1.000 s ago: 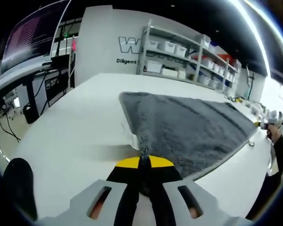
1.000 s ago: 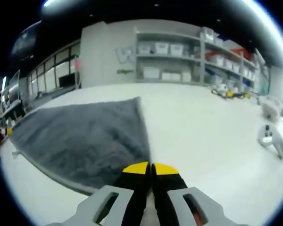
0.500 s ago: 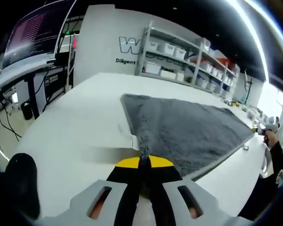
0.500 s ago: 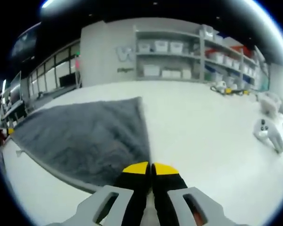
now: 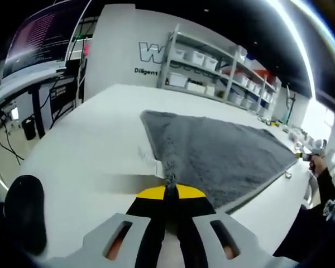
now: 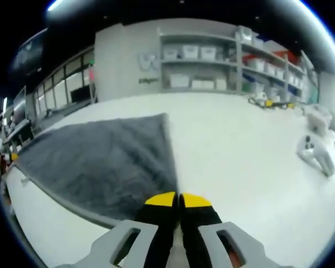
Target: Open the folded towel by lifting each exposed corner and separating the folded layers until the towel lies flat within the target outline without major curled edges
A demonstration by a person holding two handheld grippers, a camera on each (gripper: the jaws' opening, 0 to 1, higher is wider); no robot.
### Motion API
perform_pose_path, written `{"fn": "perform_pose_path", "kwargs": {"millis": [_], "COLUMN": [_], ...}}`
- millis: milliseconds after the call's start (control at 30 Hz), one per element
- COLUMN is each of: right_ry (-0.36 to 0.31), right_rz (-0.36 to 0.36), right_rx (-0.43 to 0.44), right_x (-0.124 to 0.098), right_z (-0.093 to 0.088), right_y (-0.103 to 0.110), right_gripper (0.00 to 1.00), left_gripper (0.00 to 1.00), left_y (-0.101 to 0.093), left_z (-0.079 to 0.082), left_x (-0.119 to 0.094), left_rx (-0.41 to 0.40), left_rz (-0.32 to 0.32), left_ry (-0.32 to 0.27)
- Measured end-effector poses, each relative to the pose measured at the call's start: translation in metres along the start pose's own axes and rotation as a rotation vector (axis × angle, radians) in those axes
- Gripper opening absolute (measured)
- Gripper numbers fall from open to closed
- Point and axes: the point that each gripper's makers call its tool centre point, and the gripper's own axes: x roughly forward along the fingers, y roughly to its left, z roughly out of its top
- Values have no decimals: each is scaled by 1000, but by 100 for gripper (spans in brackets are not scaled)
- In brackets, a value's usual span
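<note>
A grey fluffy towel (image 5: pixel 218 151) lies spread on the white table (image 5: pixel 89 151), stretched between both grippers. My left gripper (image 5: pixel 170 190) is shut on the towel's near corner, its yellow-tipped black jaws pressed together. In the right gripper view the same towel (image 6: pixel 100 159) runs off to the left, and my right gripper (image 6: pixel 178 196) is shut on its near corner. A small white tag (image 5: pixel 152 163) sticks out at the towel's edge beside the left gripper. The other gripper (image 5: pixel 311 151), in a person's hand, shows at the far right of the left gripper view.
Shelving with white bins (image 5: pixel 212 70) stands against the back wall. A desk with monitors and cables (image 5: pixel 39 72) is at the left. A white handheld controller (image 6: pixel 314 155) lies on the table at the right. A dark round object (image 5: pixel 23 209) sits low at the left.
Both grippers keep their hold on the towel corners. The views have shifted only slightly; the towel stays spread and taut.
</note>
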Motion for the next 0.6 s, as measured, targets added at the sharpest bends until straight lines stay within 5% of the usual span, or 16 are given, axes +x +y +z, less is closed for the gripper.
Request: {"fn": "perform_pose_path", "kwargs": {"millis": [367,400,433,467,533,600], "right_ry": [26,20,4,-3,1,-72], "right_rz": [6,-6,-36,-54,-69,-61], "right_rx": [-13,-40,-96,-150,-243,-270], "right_x": [-12,-13,-14,-17,-26,-35], "right_z": [-6,-4,2,7,23,53], "right_y": [1,-1,-5,-5,3,19], "right_gripper": [2,10,25,45,56,64], "left_gripper": [3,3,4,6,23,46], "left_y": [3,2,-1,1,3,5], "left_z": [-10,-17,-9,-14,-11,-8], "left_x": [-4,-2,1,-1,0,-1], "left_rx": [8,40,52,41,63,65], "left_rz": [-2,-14,-25,-16,-13,-5], "left_ry": [22,56,6,34,15,-5]}}
